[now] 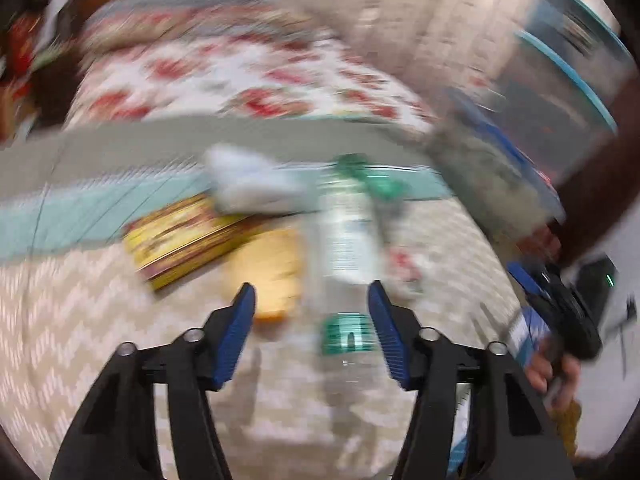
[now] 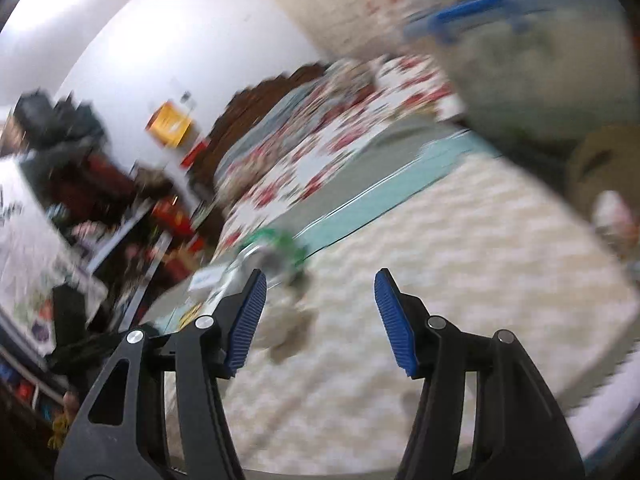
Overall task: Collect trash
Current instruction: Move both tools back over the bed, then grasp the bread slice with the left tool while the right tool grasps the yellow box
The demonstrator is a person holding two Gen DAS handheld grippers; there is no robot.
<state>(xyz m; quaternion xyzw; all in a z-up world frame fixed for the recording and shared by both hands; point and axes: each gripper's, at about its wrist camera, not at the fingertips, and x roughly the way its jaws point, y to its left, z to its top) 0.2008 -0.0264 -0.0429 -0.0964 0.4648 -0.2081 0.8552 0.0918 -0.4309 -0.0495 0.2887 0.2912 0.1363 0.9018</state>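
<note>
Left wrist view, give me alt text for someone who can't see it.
Blurred by motion, the open left hand-held gripper hangs over a clear plastic bottle with a green label lying on a zigzag-patterned cover, nothing gripped. A yellow packet and crumpled white paper lie beyond.

1. Bottle [image 1: 346,236]: clear glossy plastic, green plastic cap, paper-looking label.
2. Left gripper [image 1: 312,292]: matt black plastic arms, ribbed blue pads [image 1: 240,332], shiny metal pins.
3. Right gripper [image 2: 320,280]: same matt black plastic, ribbed blue pads [image 2: 394,320], metal pins.
4. Rug [image 1: 80,320]: woven cloth, zigzag texture, matt.
5. Box [image 1: 180,236]: glossy printed yellow card.
6. Bedspread [image 1: 224,76]: floral printed cloth, matt.
7. Headboard [image 2: 256,100]: dark wood.
8. Wall [image 2: 160,48]: smooth, matt paint.
9. Bag [image 1: 500,176]: blurred, material unclear, blue rim.
</note>
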